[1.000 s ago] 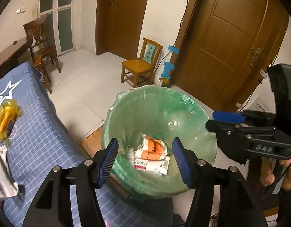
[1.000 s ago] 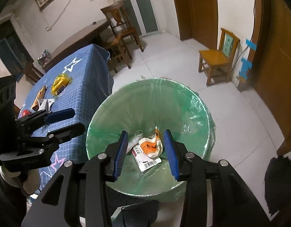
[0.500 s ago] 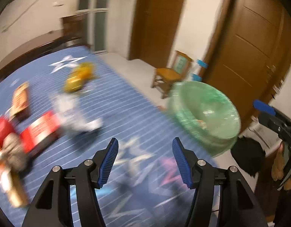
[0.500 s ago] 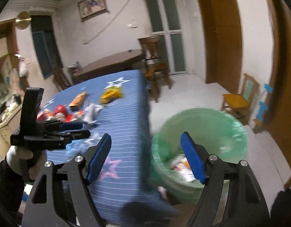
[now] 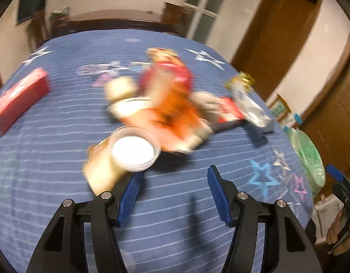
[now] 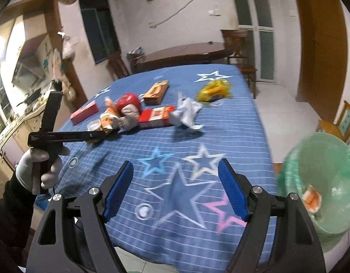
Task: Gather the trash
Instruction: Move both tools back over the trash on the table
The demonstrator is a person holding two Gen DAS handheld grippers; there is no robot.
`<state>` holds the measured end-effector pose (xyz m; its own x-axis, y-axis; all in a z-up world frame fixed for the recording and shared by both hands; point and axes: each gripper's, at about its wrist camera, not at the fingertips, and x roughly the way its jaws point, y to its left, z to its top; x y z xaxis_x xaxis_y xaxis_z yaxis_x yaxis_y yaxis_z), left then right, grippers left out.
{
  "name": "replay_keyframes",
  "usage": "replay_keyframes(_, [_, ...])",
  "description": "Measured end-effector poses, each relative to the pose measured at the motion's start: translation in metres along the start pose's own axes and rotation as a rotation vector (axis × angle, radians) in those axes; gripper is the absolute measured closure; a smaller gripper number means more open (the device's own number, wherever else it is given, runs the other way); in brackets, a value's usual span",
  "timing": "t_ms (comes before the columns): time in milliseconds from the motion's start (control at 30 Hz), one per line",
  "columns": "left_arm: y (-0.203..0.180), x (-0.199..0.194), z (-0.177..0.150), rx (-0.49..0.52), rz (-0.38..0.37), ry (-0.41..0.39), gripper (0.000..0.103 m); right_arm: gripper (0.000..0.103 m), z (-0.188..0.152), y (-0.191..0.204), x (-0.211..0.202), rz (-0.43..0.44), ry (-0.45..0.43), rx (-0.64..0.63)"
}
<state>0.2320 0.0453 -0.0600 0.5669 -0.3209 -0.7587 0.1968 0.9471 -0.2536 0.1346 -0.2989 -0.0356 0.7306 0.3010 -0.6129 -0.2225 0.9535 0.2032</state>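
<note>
At the far left of the blue star-patterned tablecloth lies a red box. To the right of it, in the middle of the table, there is a tight pile of trash: a clear plastic cup with a white bottom, an orange and white wrapper, a red round package and a flat red carton. Further right lie a crumpled white wrapper and a yellow bag, and beyond the pile a small brown box. The green-lined trash bin stands off the right edge of the table and already contains some packaging.

The left gripper, held by a gloved hand, hovers above the cloth just before the cup; its jaws stand apart and nothing is between them. The right gripper is over the stars near the table edge, its jaws are opening and also empty.

The left wrist view is strongly blurred, so the aim at the pile is probably not exact. The cup looks light and slippery; one finger could push it away or tip it onto the neighbouring wrappers. Because the pieces touch each other, a grasp may take two things, and one could drop on the floor on the way to the bin.
</note>
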Motion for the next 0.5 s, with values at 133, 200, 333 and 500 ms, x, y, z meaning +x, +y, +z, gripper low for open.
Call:
replay_keyframes(133, [0.046,-0.025,-0.011,-0.072,0.042,-0.037,0.038,0.027,0.003,0.025,0.018,0.041,0.028,-0.034])
replay_keyframes(200, [0.058,-0.035,-0.017,-0.065,0.068,-0.048,0.036,0.027,0.003,0.033,0.026,0.054,0.041,-0.044])
replay_keyframes(333, [0.073,-0.046,-0.024,-0.036,0.065,-0.053,0.034,0.026,0.002,0.046,0.038,0.077,0.064,-0.053])
replay_keyframes(500, [0.052,-0.041,-0.016,0.109,0.059,-0.083,0.033,0.026,-0.002,0.058,0.056,0.102,0.094,-0.059])
